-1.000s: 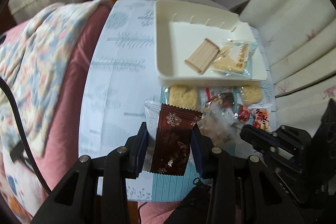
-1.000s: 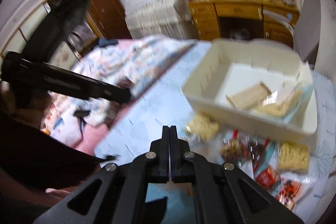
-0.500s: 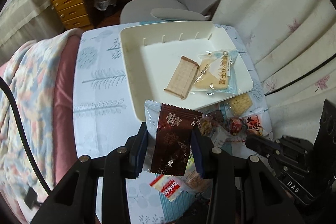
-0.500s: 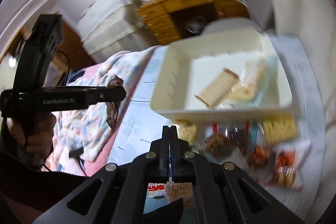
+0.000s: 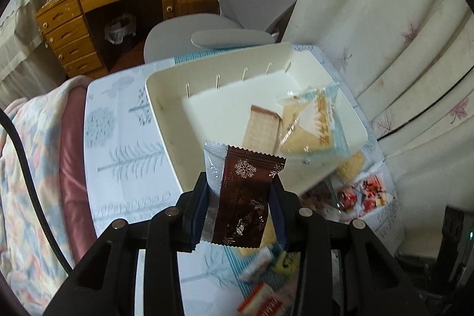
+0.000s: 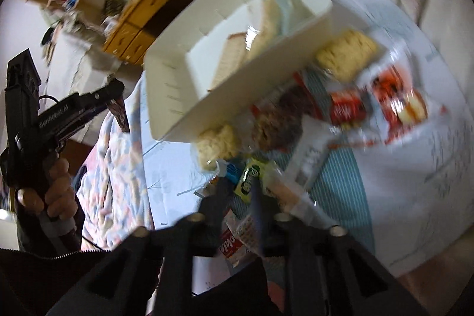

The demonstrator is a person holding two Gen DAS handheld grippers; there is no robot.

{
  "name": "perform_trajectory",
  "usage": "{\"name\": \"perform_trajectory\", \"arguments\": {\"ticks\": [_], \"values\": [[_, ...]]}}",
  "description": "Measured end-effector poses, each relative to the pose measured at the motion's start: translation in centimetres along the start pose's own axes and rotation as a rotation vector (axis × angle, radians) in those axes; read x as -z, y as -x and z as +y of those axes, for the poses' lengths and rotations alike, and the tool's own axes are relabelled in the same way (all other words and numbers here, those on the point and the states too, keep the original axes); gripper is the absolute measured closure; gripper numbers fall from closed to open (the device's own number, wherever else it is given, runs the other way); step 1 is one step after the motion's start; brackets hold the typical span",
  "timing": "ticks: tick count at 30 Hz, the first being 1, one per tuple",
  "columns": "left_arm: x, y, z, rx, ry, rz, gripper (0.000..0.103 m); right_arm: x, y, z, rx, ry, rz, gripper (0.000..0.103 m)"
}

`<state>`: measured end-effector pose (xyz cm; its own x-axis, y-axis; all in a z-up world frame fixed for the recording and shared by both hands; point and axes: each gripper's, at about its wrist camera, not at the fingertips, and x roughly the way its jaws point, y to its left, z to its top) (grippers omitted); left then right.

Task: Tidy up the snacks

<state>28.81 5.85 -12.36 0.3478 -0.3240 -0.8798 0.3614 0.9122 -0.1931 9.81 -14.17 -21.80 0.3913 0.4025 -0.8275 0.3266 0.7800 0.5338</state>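
1. The table, under a pale tree-print cloth, has a bare stretch on the left of the left wrist view, bounded there by a quilt; curtains close off the right side.
2. The cream bin sits on the table's far half. It holds a tan wafer and a clear-wrapped biscuit pack side by side at its right end; the rest of its floor is bare.
3. Loose snacks crowd the cloth just outside the bin's near wall.
4. The left gripper is clamped on a brown snowflake packet, long axis upright, top edge over the bin's near rim.
5. The right gripper has just been opening; its jaws stand narrowly apart above a yellow-green wrapper, not gripping it.
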Motion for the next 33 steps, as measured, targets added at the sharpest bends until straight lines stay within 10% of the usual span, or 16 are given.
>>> {"name": "perform_trajectory", "arguments": {"ticks": [15, 33], "values": [[1.5, 0.3, 1.7, 0.016, -0.008, -0.024, 0.033, 2.2, -1.4, -1.0, 0.059, -0.243, 0.017, 0.027], [9.3, 1.4, -0.4, 0.094, -0.195, 0.098, 0.032, 4.3, -4.4, -4.0, 0.026, -0.563, 0.12, 0.014]]}}
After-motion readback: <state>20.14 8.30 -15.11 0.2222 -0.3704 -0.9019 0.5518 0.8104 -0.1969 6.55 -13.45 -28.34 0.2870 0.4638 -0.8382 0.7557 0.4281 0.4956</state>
